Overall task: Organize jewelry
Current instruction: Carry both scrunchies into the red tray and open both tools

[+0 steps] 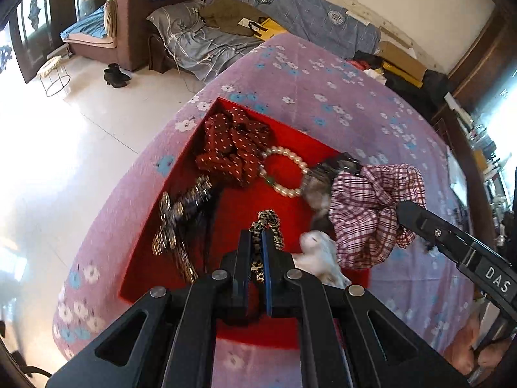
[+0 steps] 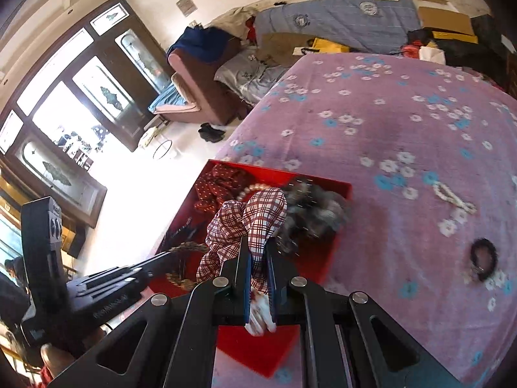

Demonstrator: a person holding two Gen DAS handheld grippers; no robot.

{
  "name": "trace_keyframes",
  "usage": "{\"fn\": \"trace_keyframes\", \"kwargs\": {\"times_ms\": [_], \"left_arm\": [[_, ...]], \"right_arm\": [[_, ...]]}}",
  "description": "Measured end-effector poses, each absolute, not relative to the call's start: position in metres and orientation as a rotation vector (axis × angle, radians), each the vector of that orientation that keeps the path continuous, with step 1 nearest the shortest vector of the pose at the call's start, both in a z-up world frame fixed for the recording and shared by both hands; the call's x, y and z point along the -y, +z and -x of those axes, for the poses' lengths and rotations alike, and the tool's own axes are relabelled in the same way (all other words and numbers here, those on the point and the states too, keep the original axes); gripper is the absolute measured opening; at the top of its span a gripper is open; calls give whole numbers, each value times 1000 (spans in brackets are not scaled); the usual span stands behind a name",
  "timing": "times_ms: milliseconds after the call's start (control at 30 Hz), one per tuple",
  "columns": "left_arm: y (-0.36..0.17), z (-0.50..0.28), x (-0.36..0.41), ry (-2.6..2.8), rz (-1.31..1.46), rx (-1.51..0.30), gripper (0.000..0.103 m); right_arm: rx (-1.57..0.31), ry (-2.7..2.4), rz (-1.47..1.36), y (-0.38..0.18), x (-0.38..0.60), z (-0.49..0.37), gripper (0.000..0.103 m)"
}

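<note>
Both tongs angle steeply down over a red tray (image 1: 226,223) that sits on a purple flowered bed (image 1: 323,97). Left tongs (image 1: 257,245) point into the tray's near half, jaws nearly together, clamped on a leopard scrunchie (image 1: 266,220) whose loop sticks out past the tips above the tray floor. Right tongs (image 2: 258,258) come in from the tray's right side, jaws also nearly together, clamped on a plaid scrunchie (image 2: 248,223); its fabric bunches above and left of the tips, hanging over the tray's right part. In the left wrist view the right tongs show as a black arm at right, tip buried in the plaid cloth. Already in the tray: a red dotted scrunchie (image 1: 232,148) at the far corner, a pearl bracelet (image 1: 284,171) just beside it, a grey scrunchie (image 2: 310,210) by the right wall, sparkly clips (image 1: 181,213) along the left wall, and a white fluffy piece (image 1: 320,252) near the left tongs, blurred. Out on the bed, well apart from the tray: another pearl bracelet (image 2: 454,199) and a black hair tie (image 2: 483,258). A person's fingers (image 1: 468,352) show under the right tongs' handle.
</note>
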State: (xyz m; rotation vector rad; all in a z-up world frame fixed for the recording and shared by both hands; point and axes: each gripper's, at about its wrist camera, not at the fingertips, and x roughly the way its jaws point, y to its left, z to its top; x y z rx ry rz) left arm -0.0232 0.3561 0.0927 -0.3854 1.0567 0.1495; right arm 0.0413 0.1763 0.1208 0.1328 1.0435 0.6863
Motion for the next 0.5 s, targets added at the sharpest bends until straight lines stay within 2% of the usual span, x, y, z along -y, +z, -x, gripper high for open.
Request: {"fn": "trace_keyframes", "kwargs": {"times_ms": [500], "left_arm": [[65, 9, -369, 164, 327, -1119, 6]], "right_arm": [[-1171, 643, -72, 59, -224, -73, 10]]}}
